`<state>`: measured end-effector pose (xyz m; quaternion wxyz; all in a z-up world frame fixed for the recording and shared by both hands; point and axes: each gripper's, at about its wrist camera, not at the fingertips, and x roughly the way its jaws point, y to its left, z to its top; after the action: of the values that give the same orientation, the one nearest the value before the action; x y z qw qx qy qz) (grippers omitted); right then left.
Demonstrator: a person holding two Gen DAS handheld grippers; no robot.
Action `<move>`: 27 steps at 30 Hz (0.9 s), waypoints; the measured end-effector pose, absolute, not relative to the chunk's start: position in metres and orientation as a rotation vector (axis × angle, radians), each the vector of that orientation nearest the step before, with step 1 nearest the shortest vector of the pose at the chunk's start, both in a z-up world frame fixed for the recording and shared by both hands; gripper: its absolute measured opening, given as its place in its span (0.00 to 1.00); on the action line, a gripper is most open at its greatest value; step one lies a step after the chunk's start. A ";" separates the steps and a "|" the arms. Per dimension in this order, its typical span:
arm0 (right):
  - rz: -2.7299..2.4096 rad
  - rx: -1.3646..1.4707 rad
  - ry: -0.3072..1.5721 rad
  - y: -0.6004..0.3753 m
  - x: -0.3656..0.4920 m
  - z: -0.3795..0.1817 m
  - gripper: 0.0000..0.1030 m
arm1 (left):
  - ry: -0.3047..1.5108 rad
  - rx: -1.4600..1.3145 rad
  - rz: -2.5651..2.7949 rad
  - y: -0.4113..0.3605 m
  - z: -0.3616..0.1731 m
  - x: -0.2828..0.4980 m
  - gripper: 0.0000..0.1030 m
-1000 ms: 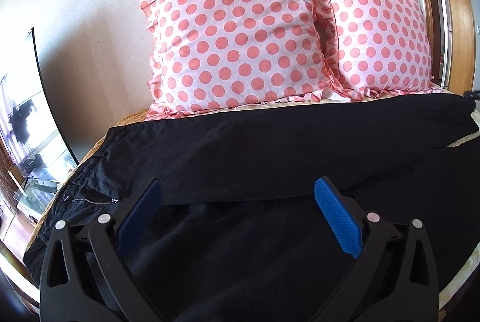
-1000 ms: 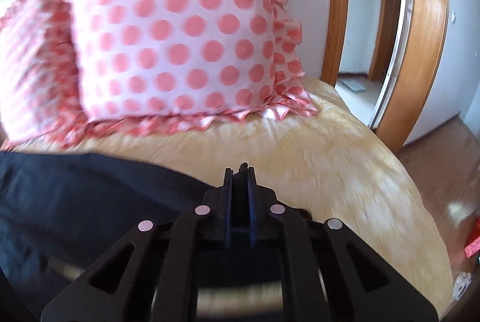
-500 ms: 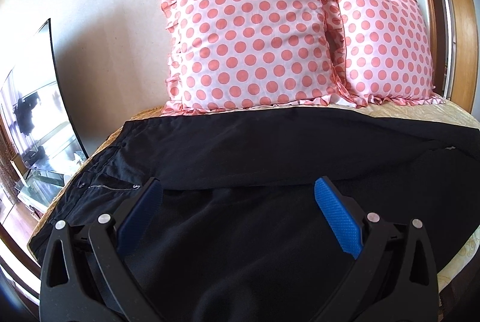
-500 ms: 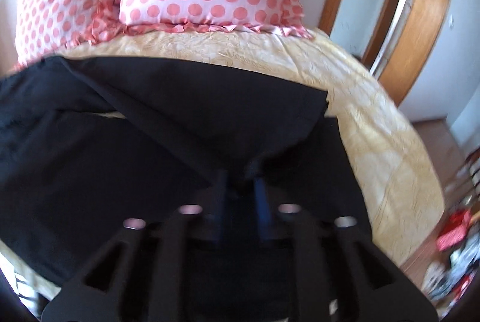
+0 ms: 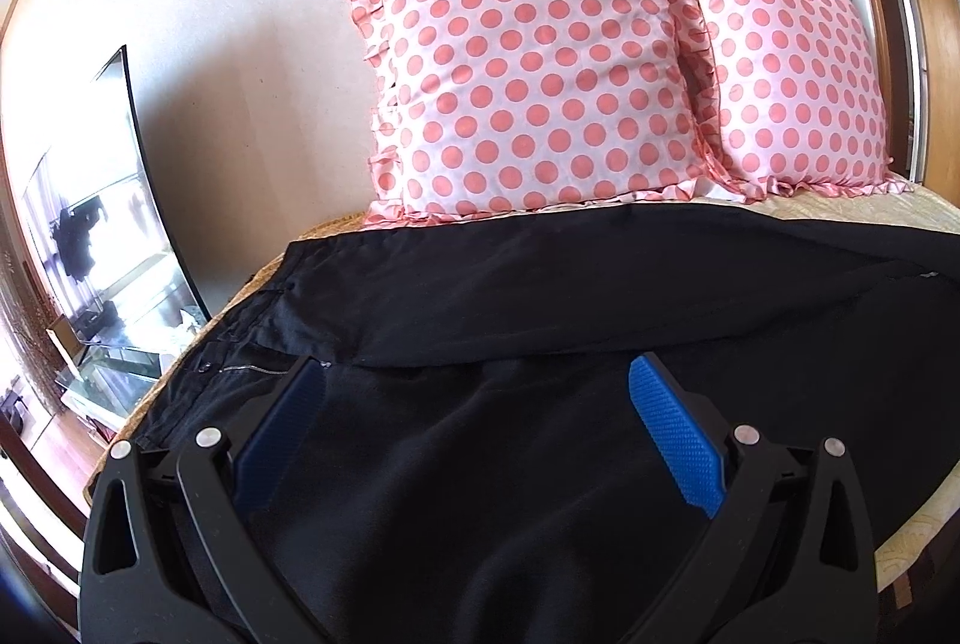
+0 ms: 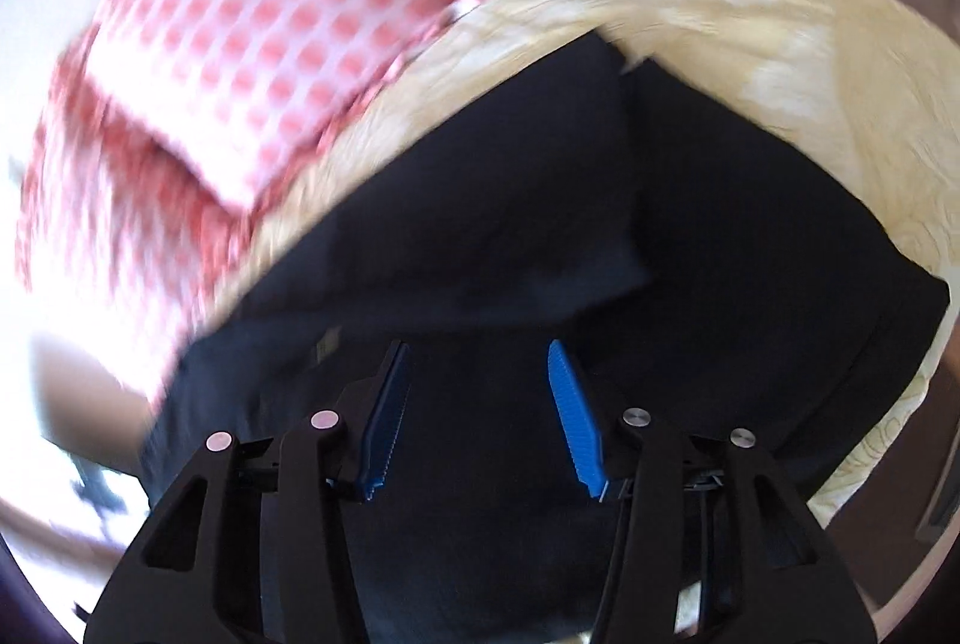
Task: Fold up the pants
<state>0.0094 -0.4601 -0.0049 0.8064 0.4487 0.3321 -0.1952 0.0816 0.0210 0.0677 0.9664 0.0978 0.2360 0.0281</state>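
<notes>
On the bed (image 5: 900,215), below polka-dot pillows (image 5: 528,68), black pants (image 5: 540,296) lay spread, one leg folded over. Both hand-held grippers, left (image 5: 480,392) and right (image 6: 480,374), hovered apart, empty. Soft, limp cloth; best pinched at hems or waistband.

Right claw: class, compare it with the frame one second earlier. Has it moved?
Yes. The right claw was shut near the pillows; now it is open over the black pants, with the pillows farther away, upper left.

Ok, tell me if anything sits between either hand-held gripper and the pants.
Nothing visible does. The left hand-held gripper and the right hand-held gripper are both open directly over the black pants. The polka-dot pillows stand behind the pants, against the wall, off the fabric.
</notes>
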 end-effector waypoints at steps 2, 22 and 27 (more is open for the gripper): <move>-0.463 0.993 0.683 -0.467 0.011 -0.008 0.49 | 0.473 0.195 0.067 0.025 0.068 0.083 0.98; -0.527 1.105 0.546 -0.480 0.010 -0.029 0.04 | 0.561 -0.060 0.166 0.109 0.093 0.171 0.98; -0.593 0.999 0.497 -0.474 -0.017 -0.025 0.04 | 0.622 -0.122 0.173 0.142 0.101 0.217 0.98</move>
<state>-0.0173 -0.4744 -0.0249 0.8070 0.4670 0.2321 -0.2772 0.2168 0.1423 0.1011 0.9464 -0.0600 0.3056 0.0851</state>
